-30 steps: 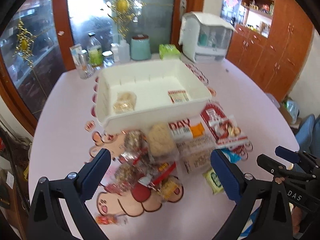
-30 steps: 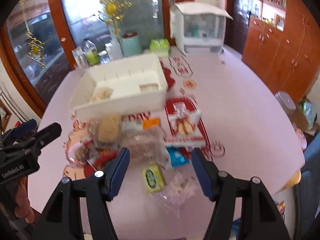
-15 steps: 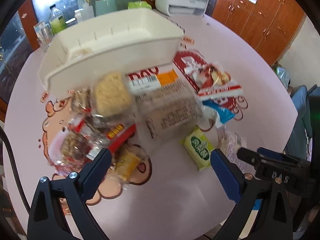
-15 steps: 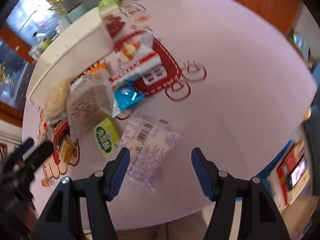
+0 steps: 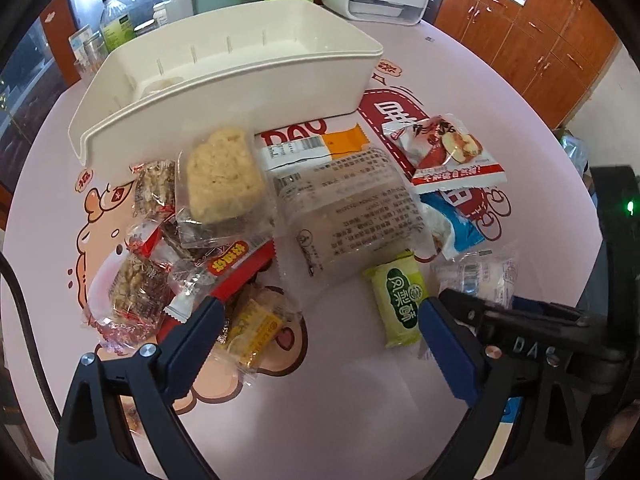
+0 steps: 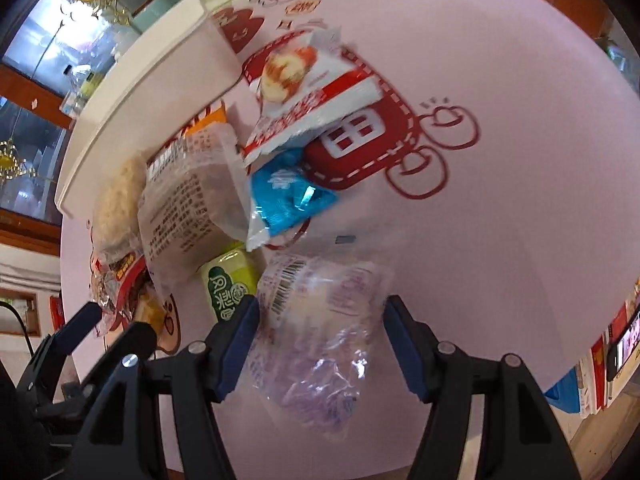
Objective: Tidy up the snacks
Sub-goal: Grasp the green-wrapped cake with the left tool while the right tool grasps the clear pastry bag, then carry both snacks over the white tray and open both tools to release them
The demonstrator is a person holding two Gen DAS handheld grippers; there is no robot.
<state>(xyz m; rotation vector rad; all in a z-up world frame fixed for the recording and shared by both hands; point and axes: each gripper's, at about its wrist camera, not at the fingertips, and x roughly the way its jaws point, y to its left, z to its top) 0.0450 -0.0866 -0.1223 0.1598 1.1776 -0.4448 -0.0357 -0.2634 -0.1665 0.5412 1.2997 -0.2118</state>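
The right gripper (image 6: 320,340) has wide fingers straddling a clear purple-printed snack packet (image 6: 320,320) near the worktop's (image 6: 500,220) edge; the left gripper's (image 5: 320,328) fingers are wide too.

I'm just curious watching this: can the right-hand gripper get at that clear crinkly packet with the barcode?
Probably yes. The right gripper has its jaws open on either side of the clear packet, with nothing lying over it. The green snack sits close beside the left jaw and could get nudged.

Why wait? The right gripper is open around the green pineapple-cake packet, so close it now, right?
Not that packet. The right wrist view shows the right gripper open around the clear barcoded packet; the green pineapple-cake packet lies just outside its left finger.
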